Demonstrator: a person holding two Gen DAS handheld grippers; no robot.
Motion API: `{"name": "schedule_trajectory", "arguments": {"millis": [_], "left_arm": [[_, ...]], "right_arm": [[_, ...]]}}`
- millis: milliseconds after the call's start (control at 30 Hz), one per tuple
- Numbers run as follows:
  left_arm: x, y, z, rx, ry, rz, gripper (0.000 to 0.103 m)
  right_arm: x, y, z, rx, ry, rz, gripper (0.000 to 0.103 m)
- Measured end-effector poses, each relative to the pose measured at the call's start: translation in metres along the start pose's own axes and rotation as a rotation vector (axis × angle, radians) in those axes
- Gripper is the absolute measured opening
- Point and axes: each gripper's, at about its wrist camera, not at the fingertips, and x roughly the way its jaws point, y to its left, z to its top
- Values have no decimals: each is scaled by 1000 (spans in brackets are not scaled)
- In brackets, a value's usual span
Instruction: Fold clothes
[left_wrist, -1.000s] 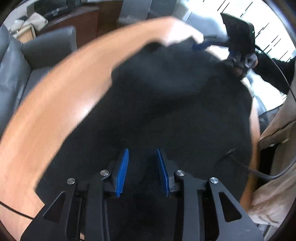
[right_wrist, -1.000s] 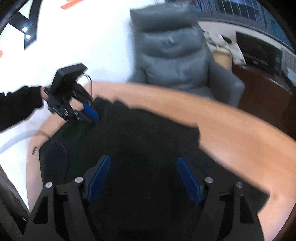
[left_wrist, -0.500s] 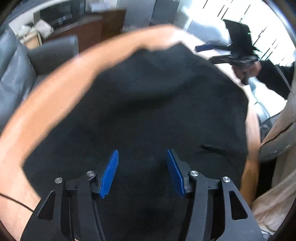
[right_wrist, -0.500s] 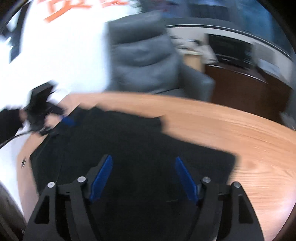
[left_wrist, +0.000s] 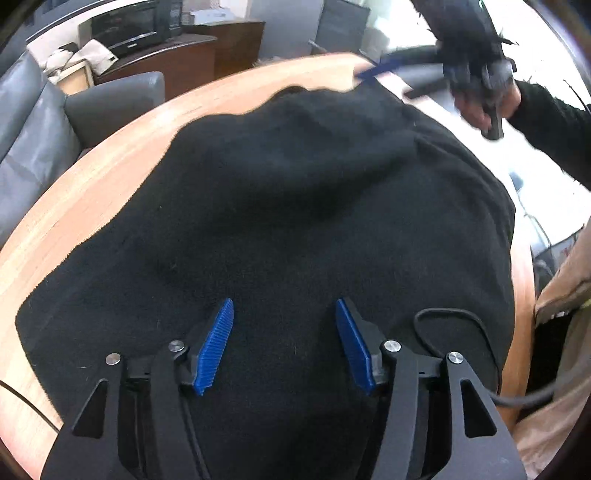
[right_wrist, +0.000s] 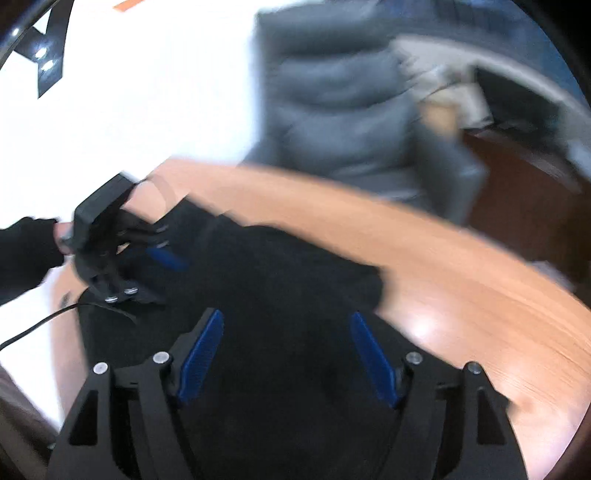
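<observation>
- Left gripper (left_wrist: 284, 345), nearest in its own view: jaws have just been opening, blue pads apart with nothing between them. It has let go and hangs over the black garment (left_wrist: 295, 221) near the table's near edge, likely freed after laying a fold down.
- Black garment lies spread flat over most of the wooden table (left_wrist: 92, 192), its far hem close to the far edge. The right side reaches the table's right edge. Probably flattened so the next fold can be set up.
- Thin black cable (left_wrist: 454, 325) lies on the cloth just beside the left gripper's right finger.
- Right gripper (right_wrist: 284, 354): jaws wide, empty, above the garment, not touching it as far as the blur shows.
- Grey armchair (right_wrist: 351, 110) stands beyond the far edge.
</observation>
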Motion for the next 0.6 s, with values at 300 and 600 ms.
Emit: {"name": "schedule_trajectory", "arguments": {"millis": [300, 600], "left_arm": [[5, -17, -12, -67, -55, 80, 60], [-8, -28, -26, -182, -89, 227, 66]], "right_arm": [[30, -12, -43, 19, 2, -58, 34], [34, -17, -21, -13, 26, 18, 55]]}}
